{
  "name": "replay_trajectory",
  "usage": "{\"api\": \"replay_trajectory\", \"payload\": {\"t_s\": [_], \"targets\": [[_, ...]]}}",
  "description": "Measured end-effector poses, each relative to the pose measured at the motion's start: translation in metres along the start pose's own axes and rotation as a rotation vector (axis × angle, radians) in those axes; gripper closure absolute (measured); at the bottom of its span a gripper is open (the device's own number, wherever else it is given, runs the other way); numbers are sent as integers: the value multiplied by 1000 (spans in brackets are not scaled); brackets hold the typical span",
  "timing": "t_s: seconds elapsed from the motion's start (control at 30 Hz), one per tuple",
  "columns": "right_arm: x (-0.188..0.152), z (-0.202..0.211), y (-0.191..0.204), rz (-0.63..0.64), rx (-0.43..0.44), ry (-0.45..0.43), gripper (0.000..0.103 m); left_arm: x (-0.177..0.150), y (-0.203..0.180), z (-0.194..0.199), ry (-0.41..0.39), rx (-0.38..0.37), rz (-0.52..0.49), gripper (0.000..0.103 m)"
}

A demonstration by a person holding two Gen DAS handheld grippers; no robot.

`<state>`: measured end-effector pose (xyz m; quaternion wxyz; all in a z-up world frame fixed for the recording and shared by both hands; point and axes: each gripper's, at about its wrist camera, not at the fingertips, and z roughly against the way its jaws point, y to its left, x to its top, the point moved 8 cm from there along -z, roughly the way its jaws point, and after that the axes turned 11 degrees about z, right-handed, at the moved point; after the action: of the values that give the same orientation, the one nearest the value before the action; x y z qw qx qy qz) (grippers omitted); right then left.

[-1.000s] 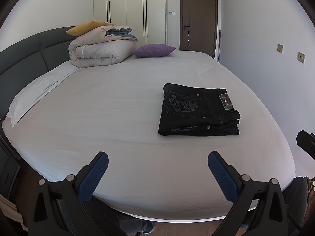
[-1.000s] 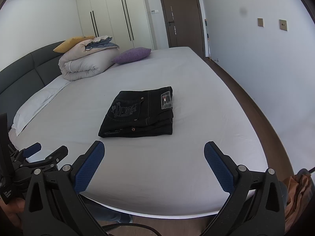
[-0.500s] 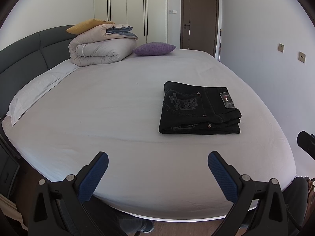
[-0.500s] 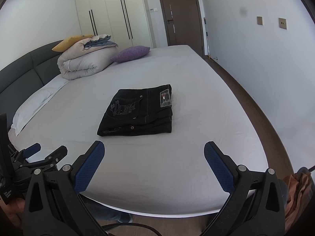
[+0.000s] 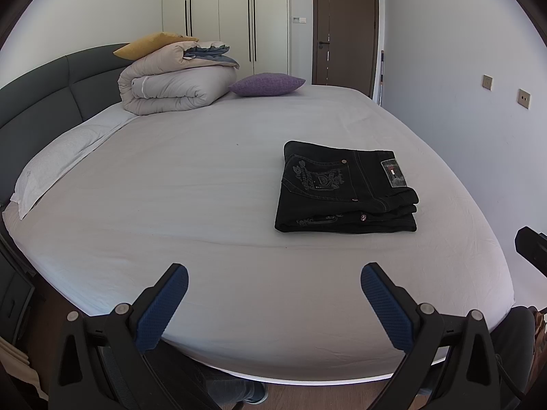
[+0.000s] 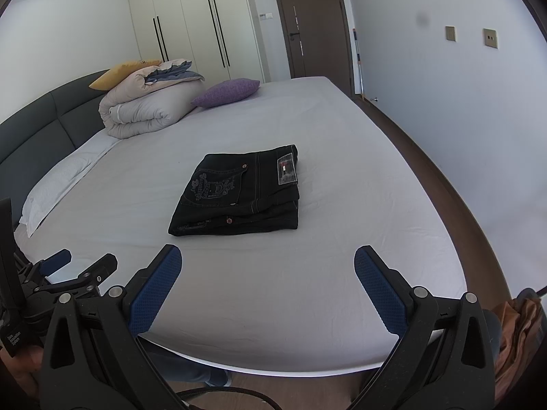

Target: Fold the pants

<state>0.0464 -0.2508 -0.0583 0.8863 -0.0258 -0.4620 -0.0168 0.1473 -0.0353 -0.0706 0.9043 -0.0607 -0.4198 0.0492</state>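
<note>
Black jeans (image 5: 345,188) lie folded in a neat stack on the white bed (image 5: 191,184), embroidered back pocket and waist label facing up. They also show in the right wrist view (image 6: 239,194). My left gripper (image 5: 273,290) is open and empty, held over the bed's near edge, well short of the jeans and to their left. My right gripper (image 6: 268,273) is open and empty, also back at the near edge, with the jeans straight ahead. The left gripper also appears at the left edge of the right wrist view (image 6: 78,263).
A rolled beige duvet (image 5: 174,82) with a yellow pillow, and a purple cushion (image 5: 266,83), sit at the far end by the grey headboard (image 5: 37,102). A white pillow (image 5: 58,167) lies along the left. Wall and floor strip run on the right (image 6: 444,177).
Both grippers have drifted slightly; the jeans sit a touch higher in both views. The jeans lie still and both grippers stay open.
</note>
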Motion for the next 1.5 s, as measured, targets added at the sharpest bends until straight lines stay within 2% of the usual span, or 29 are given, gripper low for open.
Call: {"api": "replay_trajectory", "payload": {"t_s": [1.5], "targets": [[-2, -1, -4, -1, 5, 9, 0, -5, -1, 1, 3, 2, 3, 0]]}}
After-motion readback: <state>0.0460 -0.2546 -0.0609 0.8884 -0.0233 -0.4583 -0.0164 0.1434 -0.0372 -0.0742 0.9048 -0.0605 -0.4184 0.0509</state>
